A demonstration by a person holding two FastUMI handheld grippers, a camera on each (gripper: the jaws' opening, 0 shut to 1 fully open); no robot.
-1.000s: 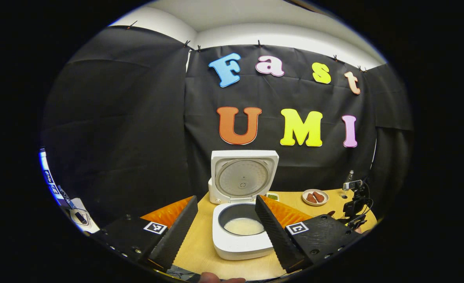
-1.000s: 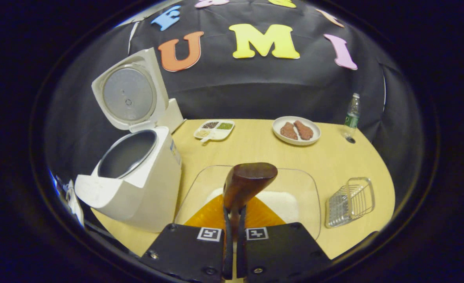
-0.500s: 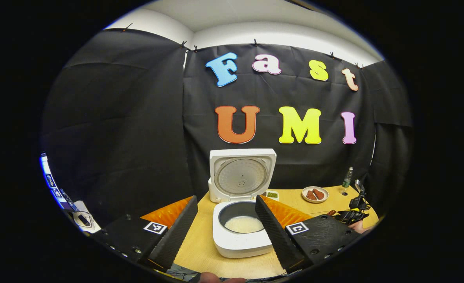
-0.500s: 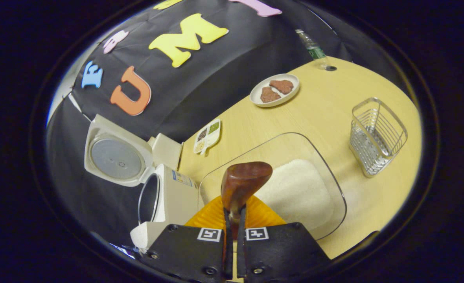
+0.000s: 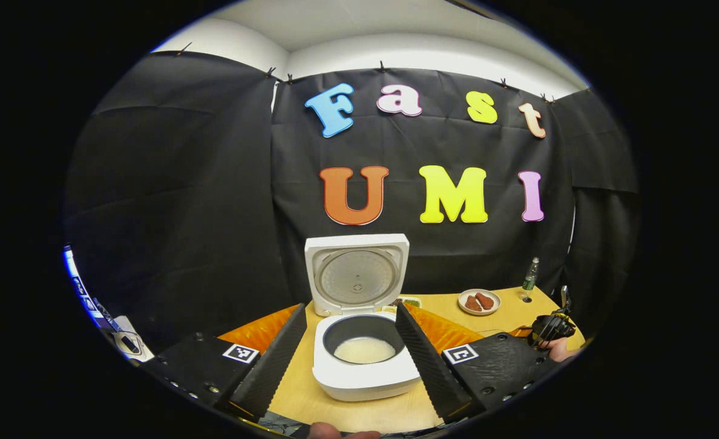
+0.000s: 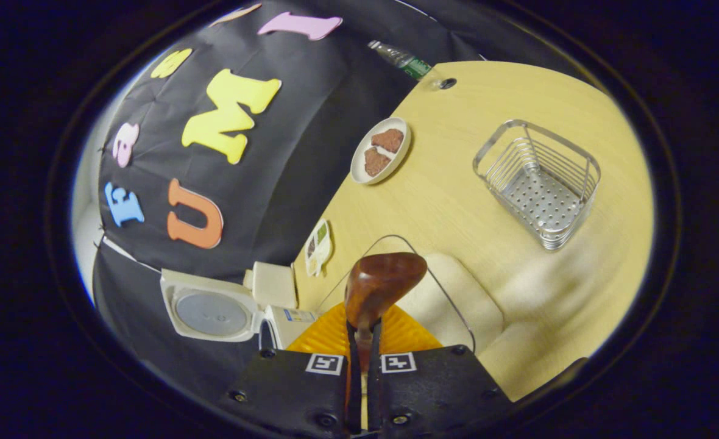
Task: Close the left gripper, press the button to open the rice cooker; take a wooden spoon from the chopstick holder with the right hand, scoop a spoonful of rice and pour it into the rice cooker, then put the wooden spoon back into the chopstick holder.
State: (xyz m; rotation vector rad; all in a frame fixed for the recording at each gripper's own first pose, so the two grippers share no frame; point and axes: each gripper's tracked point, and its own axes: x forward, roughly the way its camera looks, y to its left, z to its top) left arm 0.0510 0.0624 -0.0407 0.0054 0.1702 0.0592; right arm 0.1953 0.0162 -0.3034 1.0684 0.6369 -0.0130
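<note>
The white rice cooker [image 5: 365, 381] stands open with its lid [image 5: 356, 274] upright and white rice in the pot [image 5: 364, 350]. My left gripper [image 5: 350, 310] is open in front of it, one finger on each side, touching nothing. My right gripper [image 6: 361, 332] is shut on the handle of the wooden spoon [image 6: 382, 283], whose dark bowl sticks up ahead of the fingers. The right gripper view is rolled hard to one side. The wire chopstick holder [image 6: 539, 183] stands apart on the table, beyond the spoon. Below the spoon lies the glass tray of rice [image 6: 457, 305].
On the wooden table [image 6: 457, 207] are a plate with meat pieces [image 6: 381, 149], a small divided dish [image 6: 318, 247] and a bottle [image 6: 405, 60] at the far edge. In the left gripper view, the other gripper and a hand [image 5: 551, 332] are at the right.
The right gripper has rolled further and swung away from the cooker with the spoon; the wire holder now sits nearer the view's middle. The left gripper has drifted slightly, still open.
</note>
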